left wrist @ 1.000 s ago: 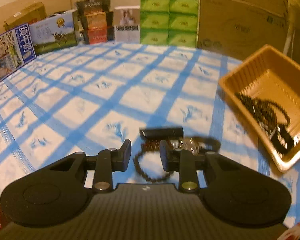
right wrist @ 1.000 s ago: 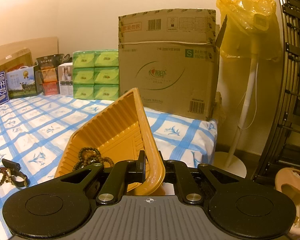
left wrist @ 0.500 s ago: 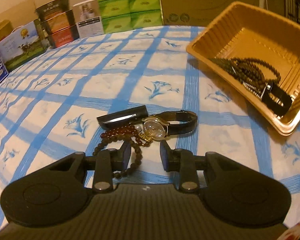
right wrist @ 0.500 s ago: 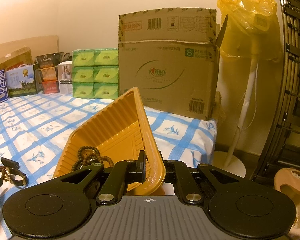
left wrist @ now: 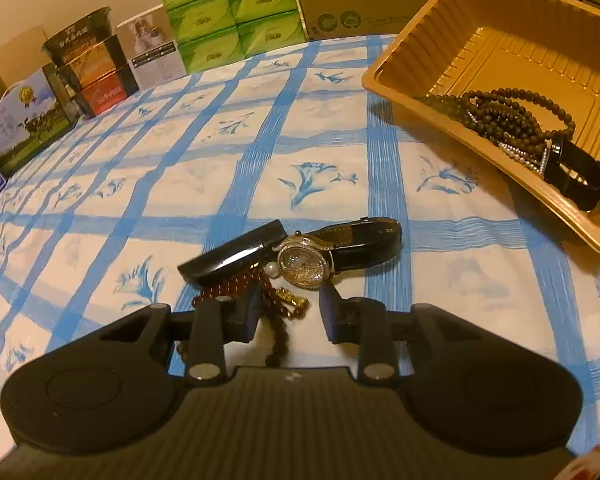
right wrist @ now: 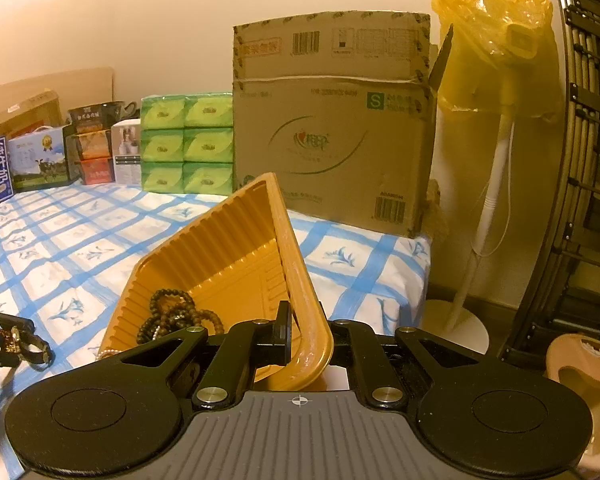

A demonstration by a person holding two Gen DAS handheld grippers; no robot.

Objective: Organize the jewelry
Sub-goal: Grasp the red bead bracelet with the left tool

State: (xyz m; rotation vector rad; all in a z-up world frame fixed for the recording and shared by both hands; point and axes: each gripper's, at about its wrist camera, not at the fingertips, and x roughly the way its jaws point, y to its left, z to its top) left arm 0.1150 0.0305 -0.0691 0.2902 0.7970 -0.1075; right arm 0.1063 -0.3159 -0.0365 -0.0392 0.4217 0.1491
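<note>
Blue-checked surface (left wrist: 324,148), partly sorted: dark beads (left wrist: 512,116) and black-strap watch (left wrist: 580,178) already in tilted gold tray (left wrist: 496,20) pinched by right tongs (right wrist: 300,344); left tongs (left wrist: 288,308) narrow, empty, over amber bracelet (left wrist: 236,282), jewelled watch (left wrist: 304,266), black case (left wrist: 232,254) mid-surface.

looks like a room in a home, used half as storage. a blue-and-white checked cloth (left wrist: 260,152) with little flower prints is spread over the surface, whether bed or table can't be told. green tissue packs (right wrist: 188,148), milk cartons (right wrist: 40,160) and gift boxes (left wrist: 92,68) are stacked along a plain cream wall, next to a big cardboard box (right wrist: 332,120). a standing fan (right wrist: 500,120) is wrapped in a yellow plastic bag, and a slipper (right wrist: 580,364) is left on the floor.
</note>
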